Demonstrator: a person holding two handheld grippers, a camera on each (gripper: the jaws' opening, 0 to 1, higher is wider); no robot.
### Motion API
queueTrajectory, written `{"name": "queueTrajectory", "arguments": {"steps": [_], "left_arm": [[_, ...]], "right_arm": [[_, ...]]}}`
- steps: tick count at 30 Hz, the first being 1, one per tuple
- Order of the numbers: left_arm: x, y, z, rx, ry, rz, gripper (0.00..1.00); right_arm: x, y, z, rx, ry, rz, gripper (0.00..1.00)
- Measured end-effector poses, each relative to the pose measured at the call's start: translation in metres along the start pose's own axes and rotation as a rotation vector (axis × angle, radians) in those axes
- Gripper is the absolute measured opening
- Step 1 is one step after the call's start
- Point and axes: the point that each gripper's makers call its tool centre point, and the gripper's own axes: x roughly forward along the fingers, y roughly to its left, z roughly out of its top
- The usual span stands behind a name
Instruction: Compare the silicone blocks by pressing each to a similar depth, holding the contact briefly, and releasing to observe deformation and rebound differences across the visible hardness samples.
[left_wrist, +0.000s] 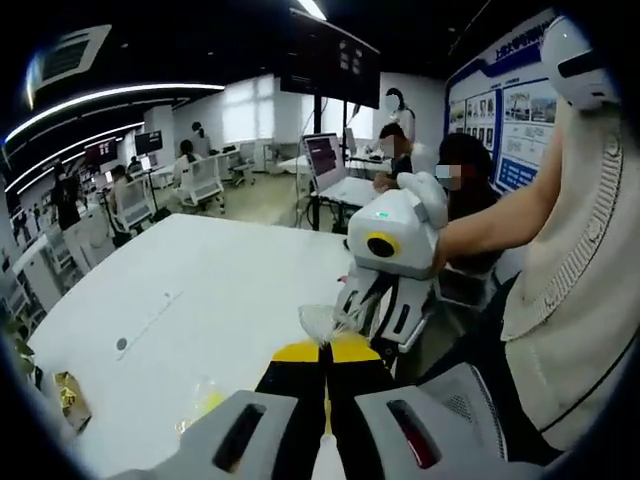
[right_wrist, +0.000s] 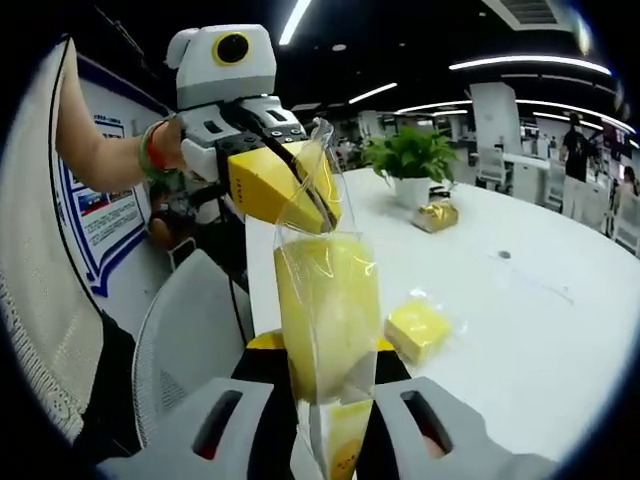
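While both tongs clamp one bagged yellow block (right_wrist: 328, 330), a second block (right_wrist: 420, 328) lies on the table (right_wrist: 520, 330).

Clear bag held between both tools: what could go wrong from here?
1. The left tool and right tool both pinch the clear bag in the air; pulling apart could tear it.
2. If it opens, the yellow block inside may drop near the table edge, by the chair.
3. A second bagged block lies close by and could be knocked.
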Motion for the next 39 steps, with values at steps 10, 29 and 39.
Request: {"name": "queueTrajectory", "arguments": {"steps": [10,29,39], "left_arm": [[0.001,0.0,0.009,-0.069,-0.029,-0.004,0.0],[0.022,0.0,0.0,-0.227,-0.03,-0.048,0.0],[0.056,0.014,-0.022,-0.377,-0.043,-0.048,0.0]], "right_arm": [[-0.003,-0.015,0.008,-0.082,-0.058,-0.084,0.18],[-0.014,-0.023,-0.006,-0.018,-0.058,-0.128,0.3],[-0.064,-0.06,-0.02,0.086,-0.092,-0.329,0.65]]}}
